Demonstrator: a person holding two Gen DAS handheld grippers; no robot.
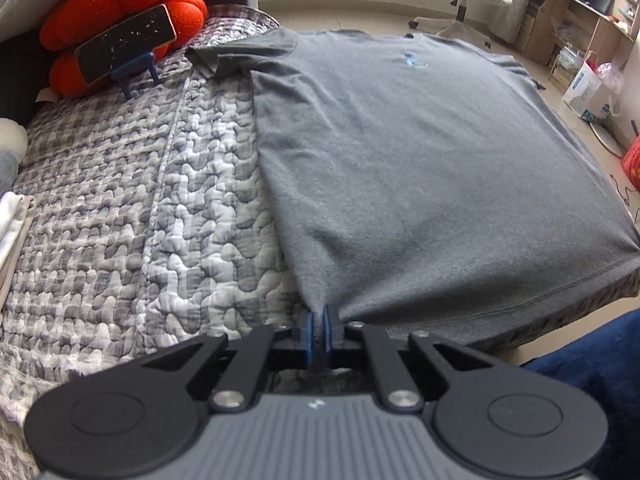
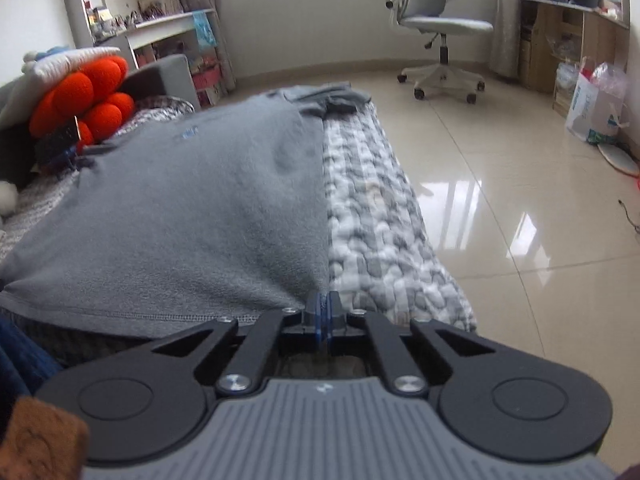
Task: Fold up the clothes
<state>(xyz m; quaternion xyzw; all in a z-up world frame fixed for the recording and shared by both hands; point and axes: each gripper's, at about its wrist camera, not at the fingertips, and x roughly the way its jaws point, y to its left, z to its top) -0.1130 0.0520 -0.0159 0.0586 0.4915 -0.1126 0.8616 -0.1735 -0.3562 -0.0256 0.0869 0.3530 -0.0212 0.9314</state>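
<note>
A grey T-shirt [image 1: 420, 152] with a small blue chest logo lies spread flat, front up, on a quilted grey-and-white bed cover [image 1: 120, 208]. My left gripper [image 1: 319, 316] is shut on the shirt's near left hem corner. In the right wrist view the same shirt [image 2: 180, 208] fills the left half, and my right gripper [image 2: 323, 304] is shut on its near right hem corner at the bed's edge. One sleeve lies at the far left in the left wrist view, the other is bunched at the far end in the right wrist view.
A red plush cushion [image 1: 120, 12] and a phone on a blue stand [image 1: 124, 48] sit at the bed's head. Folded white cloth [image 1: 12, 232] lies at the left edge. A swivel chair [image 2: 436, 36], desk shelves and a bag [image 2: 596, 104] stand on the glossy tiled floor [image 2: 500, 200] to the right.
</note>
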